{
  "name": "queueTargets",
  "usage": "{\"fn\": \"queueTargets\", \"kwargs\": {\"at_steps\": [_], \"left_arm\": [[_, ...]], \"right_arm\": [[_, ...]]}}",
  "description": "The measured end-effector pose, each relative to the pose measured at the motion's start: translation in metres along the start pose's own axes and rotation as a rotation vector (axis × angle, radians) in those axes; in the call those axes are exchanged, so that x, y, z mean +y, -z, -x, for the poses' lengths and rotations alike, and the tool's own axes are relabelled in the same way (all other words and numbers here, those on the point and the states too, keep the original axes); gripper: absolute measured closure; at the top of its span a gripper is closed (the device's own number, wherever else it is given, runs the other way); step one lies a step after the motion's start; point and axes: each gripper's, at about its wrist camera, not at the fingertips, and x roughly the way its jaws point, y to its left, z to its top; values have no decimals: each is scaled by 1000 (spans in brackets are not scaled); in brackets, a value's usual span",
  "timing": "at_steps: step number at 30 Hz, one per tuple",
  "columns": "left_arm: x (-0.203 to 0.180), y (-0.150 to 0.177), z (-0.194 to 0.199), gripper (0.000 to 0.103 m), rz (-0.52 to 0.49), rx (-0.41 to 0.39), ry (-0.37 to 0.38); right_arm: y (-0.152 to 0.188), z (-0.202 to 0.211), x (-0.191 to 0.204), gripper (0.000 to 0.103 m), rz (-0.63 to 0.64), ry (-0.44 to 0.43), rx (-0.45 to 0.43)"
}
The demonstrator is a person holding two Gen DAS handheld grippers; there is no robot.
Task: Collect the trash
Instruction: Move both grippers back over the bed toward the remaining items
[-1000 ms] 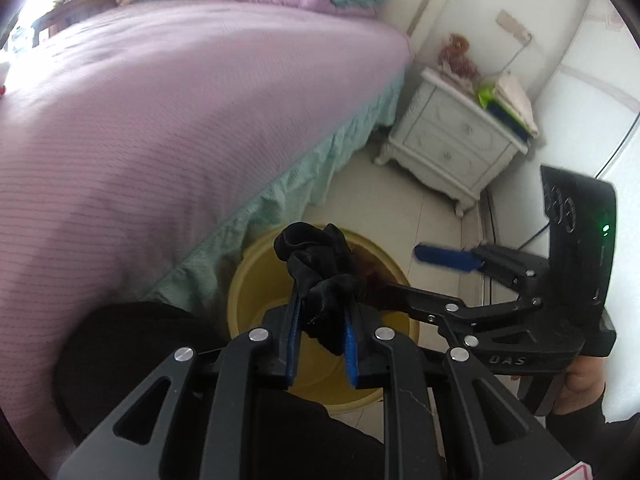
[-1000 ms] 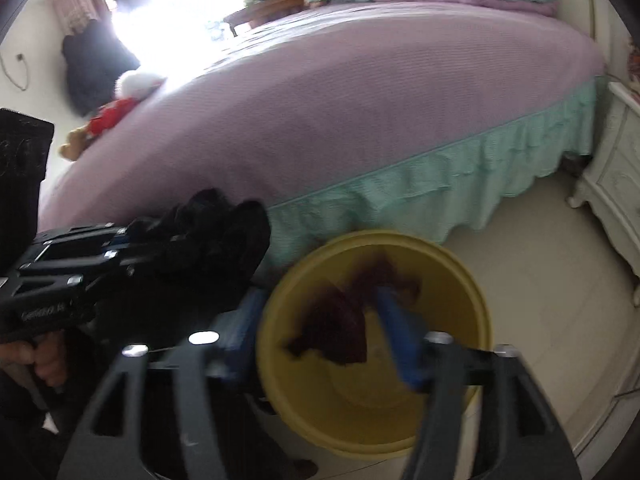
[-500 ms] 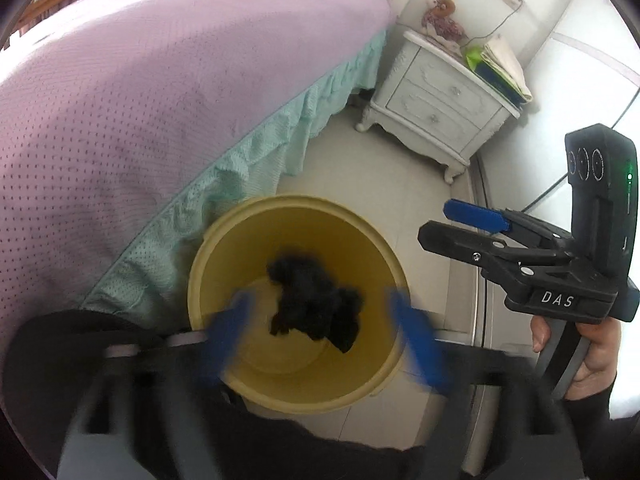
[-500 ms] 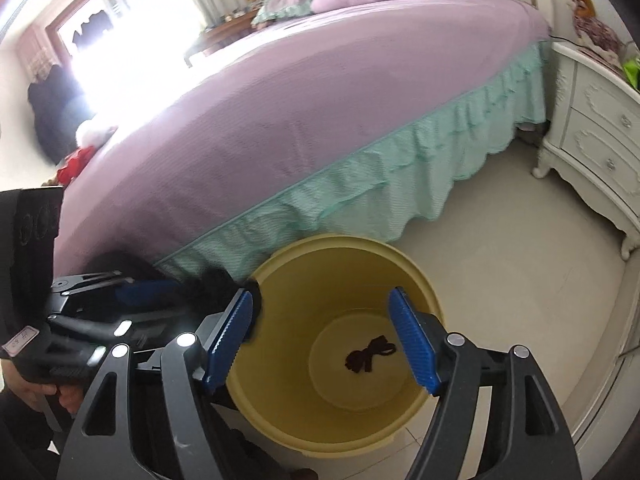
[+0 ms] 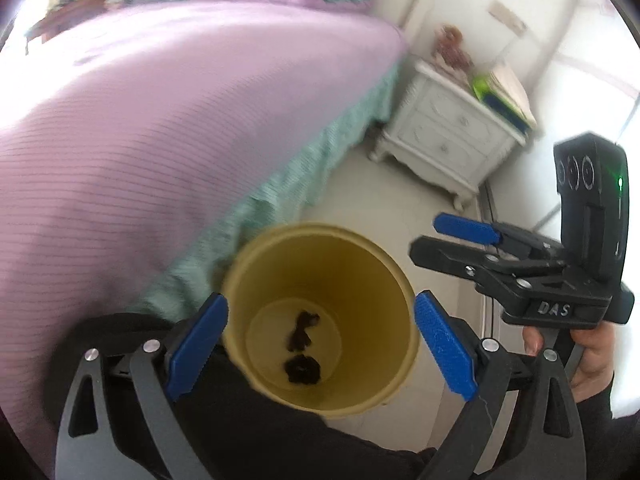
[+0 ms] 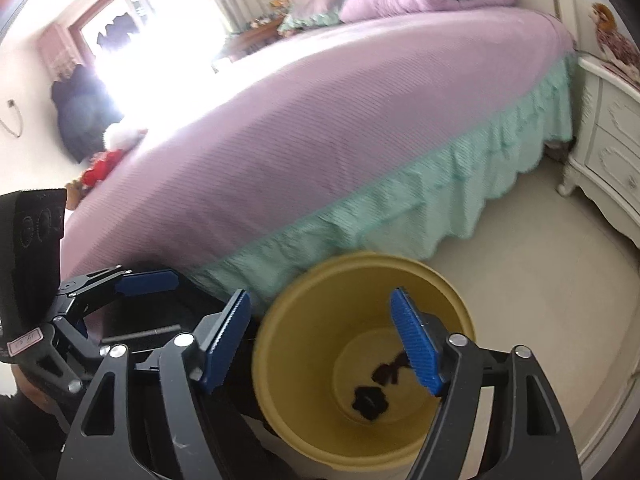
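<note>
A yellow bucket (image 5: 392,280) stands on the pale floor beside the bed. On its bottom lie a black crumpled wad (image 5: 302,369) and a smaller dark brownish scrap (image 5: 304,329). My left gripper (image 5: 320,346) hovers over the bucket's mouth; its jaws are opening, and nothing is between the blue pads (image 5: 198,344). The right gripper (image 5: 434,240) hangs to the right of the rim. In the right wrist view the bucket (image 6: 304,400), wad (image 6: 370,398) and scrap (image 6: 390,370) show again. My right gripper (image 6: 320,340) is above the rim, jaws opening and empty. The left gripper (image 6: 132,296) is at the left.
A bed with a purple cover (image 5: 160,140) and teal skirt (image 6: 400,208) runs close behind the bucket. A white nightstand (image 5: 448,140) stands at the far right by the wall. A hand (image 5: 588,352) holds the right gripper. Dark clothing (image 5: 280,440) fills the lower edge.
The left gripper was shut on the black wad; it opened wide and the wad dropped into the bucket. The brownish scrap between the right fingers also fell in, and those jaws spread wider.
</note>
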Motion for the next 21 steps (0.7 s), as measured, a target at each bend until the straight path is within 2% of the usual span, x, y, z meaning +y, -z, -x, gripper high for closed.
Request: {"fn": "queueTargets", "kwargs": {"at_steps": [3, 7, 11, 19, 21], "left_arm": [[21, -1, 28, 8, 61, -74, -39], [51, -1, 75, 6, 137, -188, -133], [80, 5, 128, 4, 194, -309, -266], [134, 18, 214, 4, 304, -466, -488], [148, 22, 228, 4, 337, -491, -521]], "right_arm": [[-13, -2, 22, 20, 33, -51, -35], [-33, -7, 69, 12, 130, -132, -80], [-53, -18, 118, 11, 220, -216, -108], [-87, -41, 212, 9, 350, -347, -161], [-97, -49, 235, 9, 358, -377, -166]]}}
